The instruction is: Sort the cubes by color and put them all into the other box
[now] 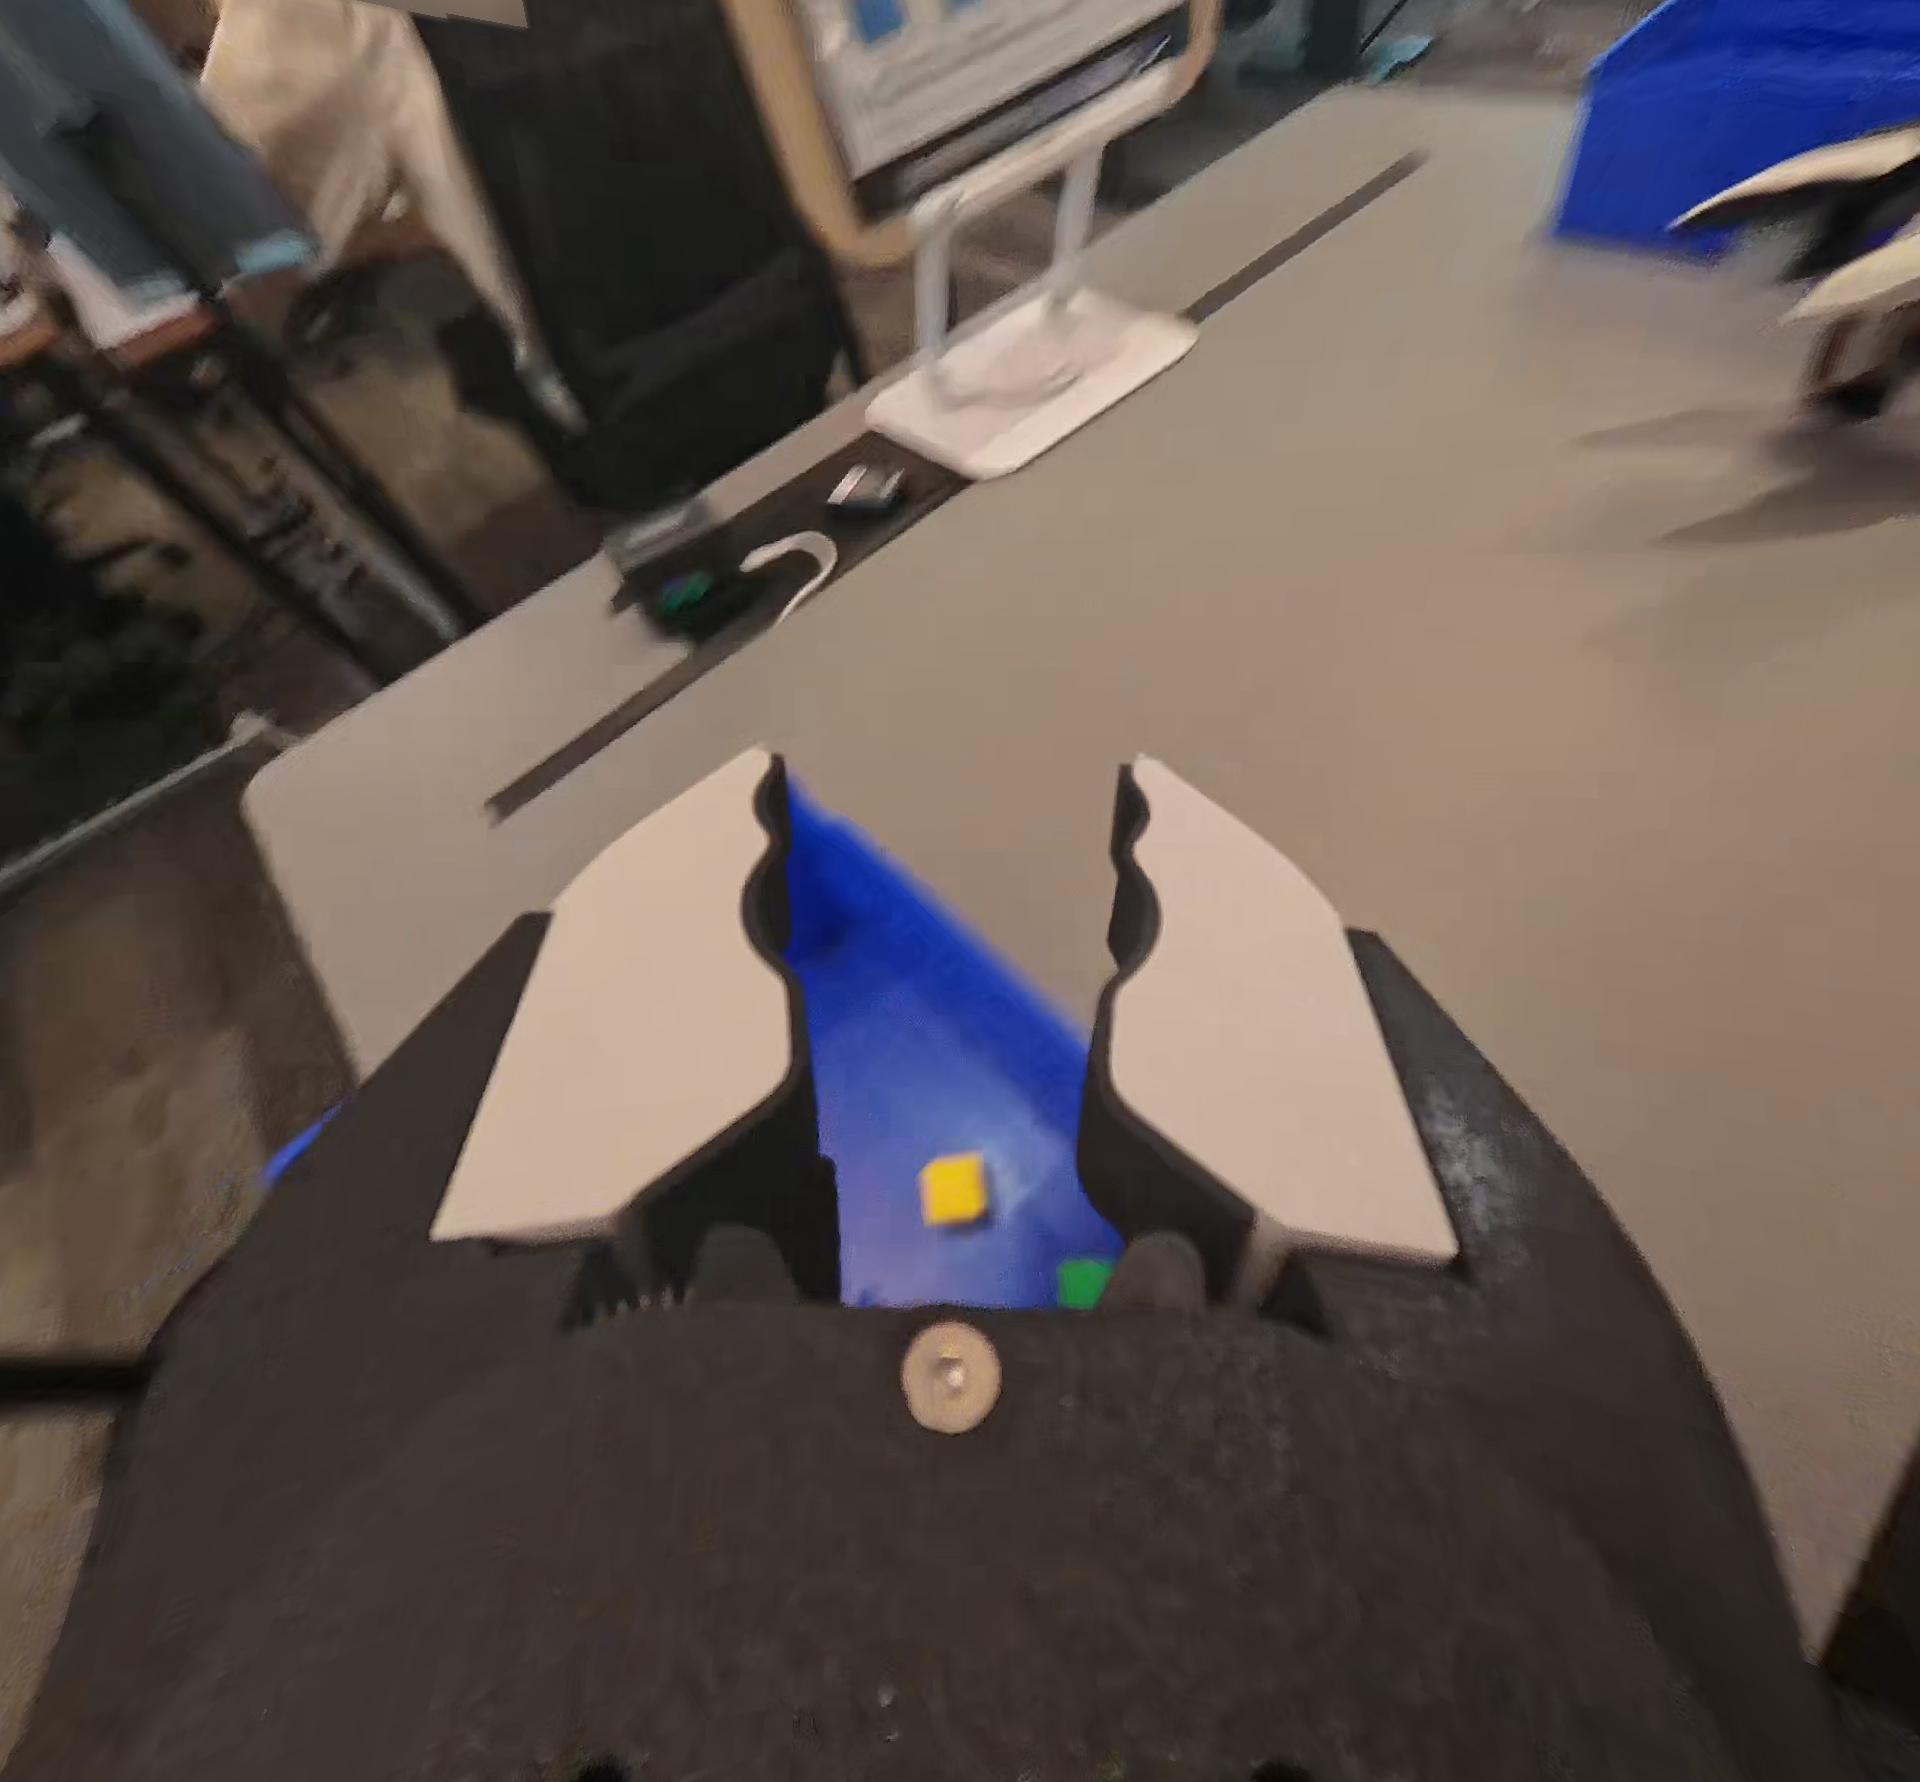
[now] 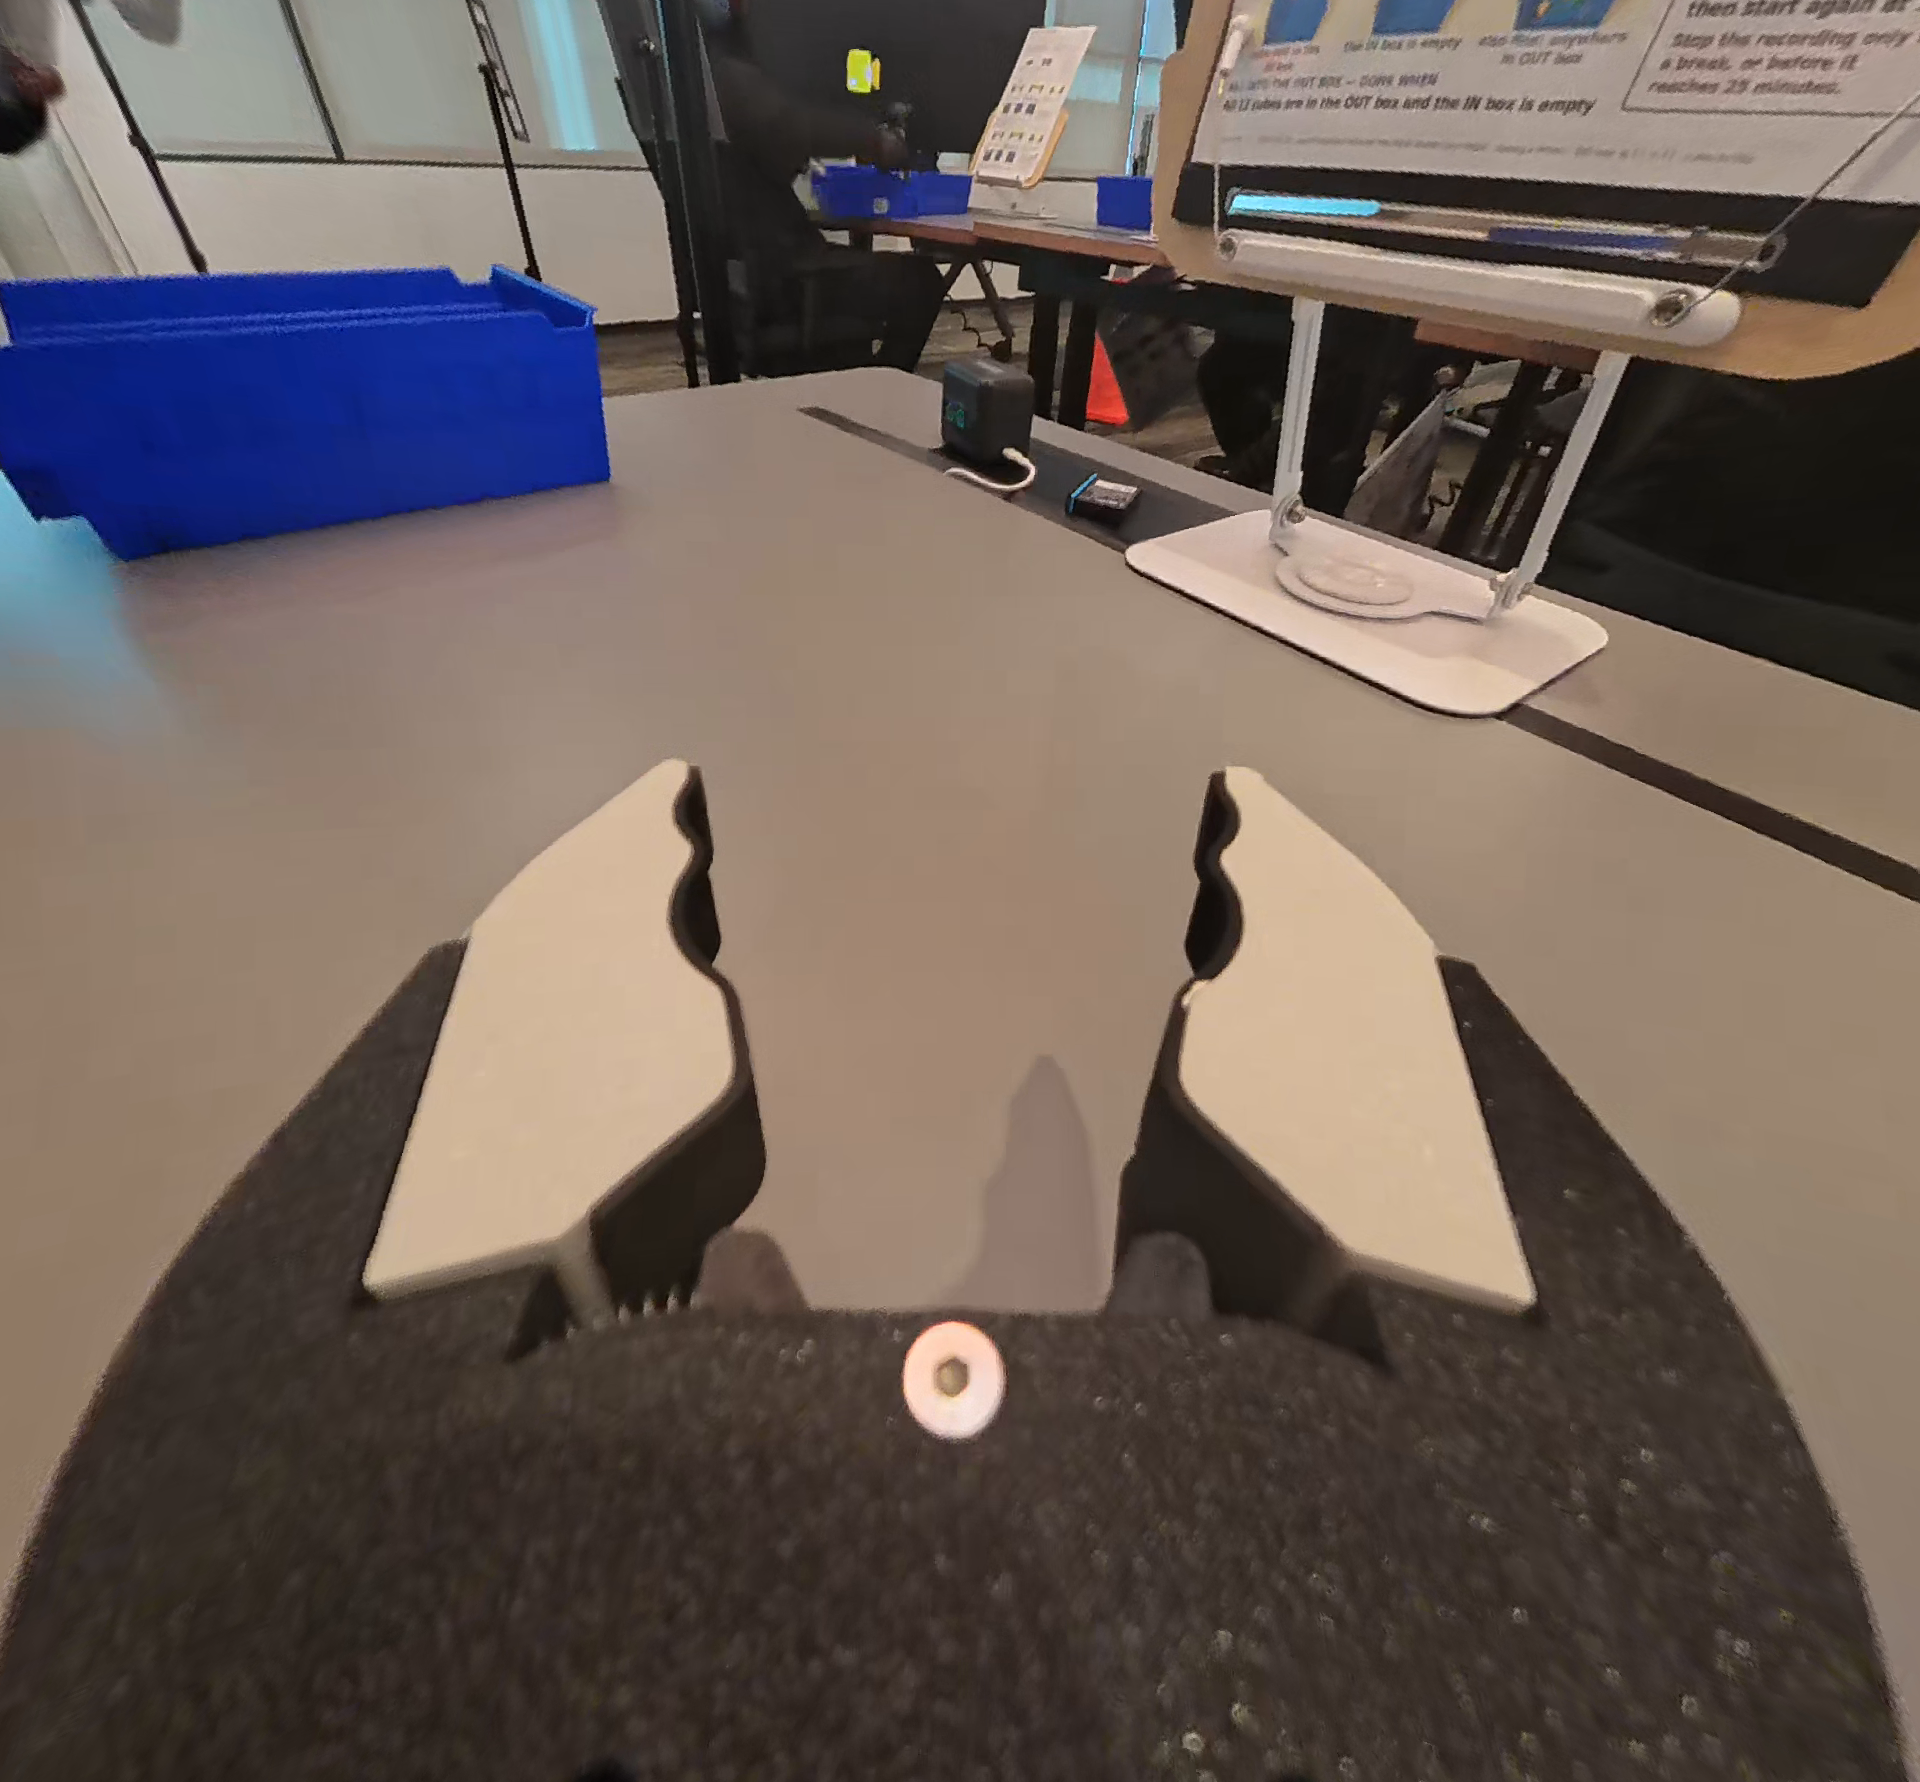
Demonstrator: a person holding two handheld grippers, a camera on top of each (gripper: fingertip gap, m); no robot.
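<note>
Overhead, left gripper [image 1: 951, 776] agape, empty.

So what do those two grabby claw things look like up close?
Both look alike. Each hand-held gripper, the left and the right, has two flat pale grey fingers with wavy black rubbery pads along their inner edges. They grow out of a wide, rough, speckled black base with one shiny silver screw in the middle. No cables or sleeves show.
</note>
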